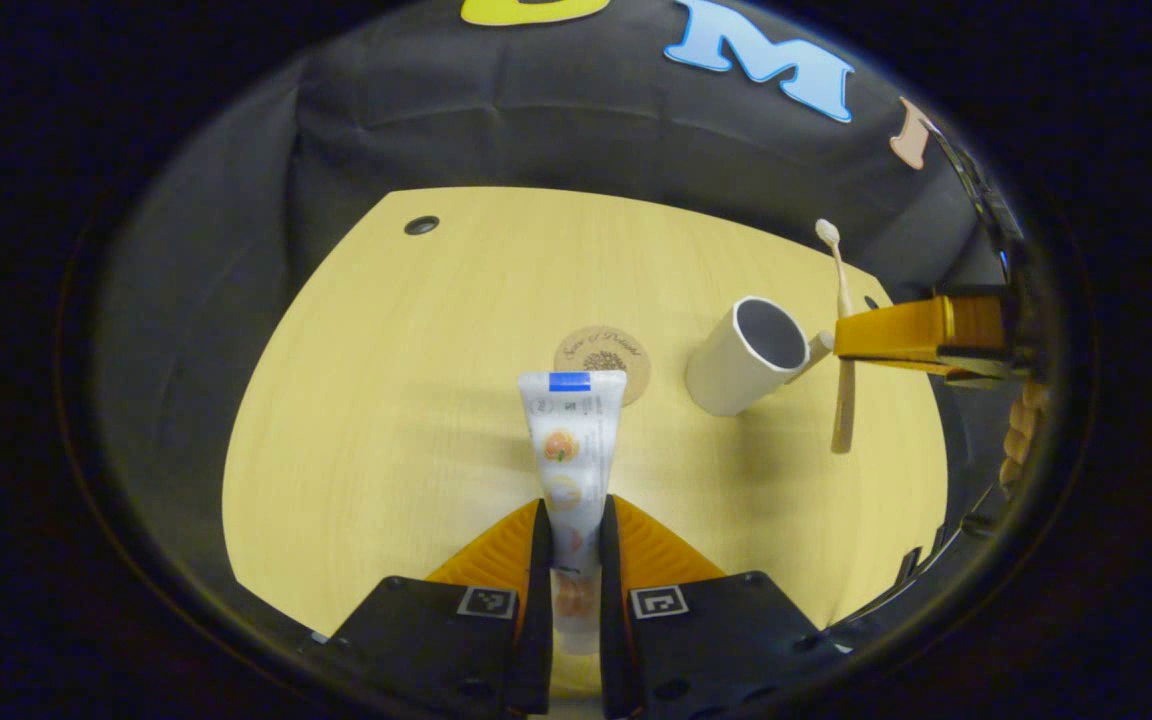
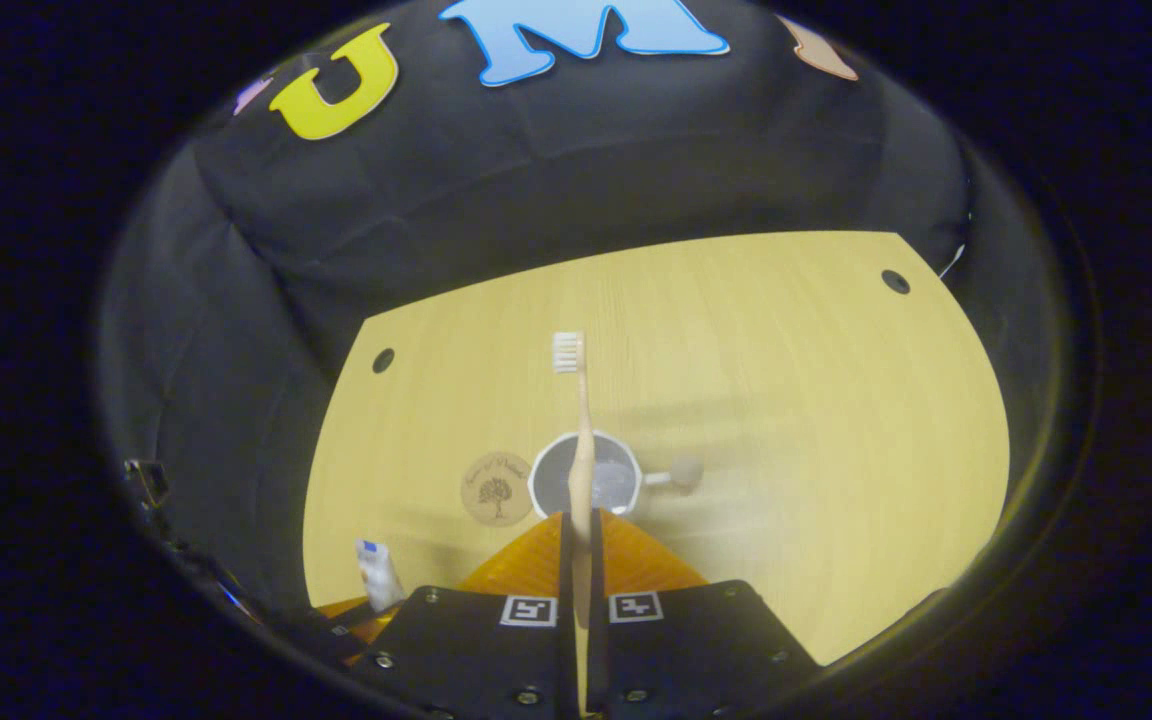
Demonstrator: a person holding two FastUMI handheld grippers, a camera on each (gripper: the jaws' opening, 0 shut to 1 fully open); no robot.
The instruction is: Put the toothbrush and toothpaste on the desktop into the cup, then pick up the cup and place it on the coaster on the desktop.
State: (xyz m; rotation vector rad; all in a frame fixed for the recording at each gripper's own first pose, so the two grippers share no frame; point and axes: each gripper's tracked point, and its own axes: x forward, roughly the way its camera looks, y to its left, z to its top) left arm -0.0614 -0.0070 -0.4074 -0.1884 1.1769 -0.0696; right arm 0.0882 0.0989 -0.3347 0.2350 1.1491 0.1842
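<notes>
My left gripper (image 1: 572,520) is shut on a white toothpaste tube (image 1: 573,440), which sticks forward above the wooden desktop (image 1: 386,400). Beyond the tube lies a round brown coaster (image 1: 603,360). To its right stands a white cup (image 1: 748,356) with a handle. The right gripper (image 1: 851,340) hangs beside the cup's mouth, gripping a beige toothbrush (image 1: 842,300). In the right gripper view my right gripper (image 2: 582,530) is shut on the toothbrush (image 2: 581,430), held above the cup (image 2: 586,480), head pointing away. The coaster (image 2: 497,487) lies left of the cup, and the toothpaste tube (image 2: 377,573) shows at lower left.
The desktop (image 2: 786,400) has small dark round holes near its far corners (image 1: 422,225) (image 2: 895,281). Black cloth walls close in behind and at the sides. A hand (image 1: 1021,430) holds the right gripper at the right edge of the left gripper view.
</notes>
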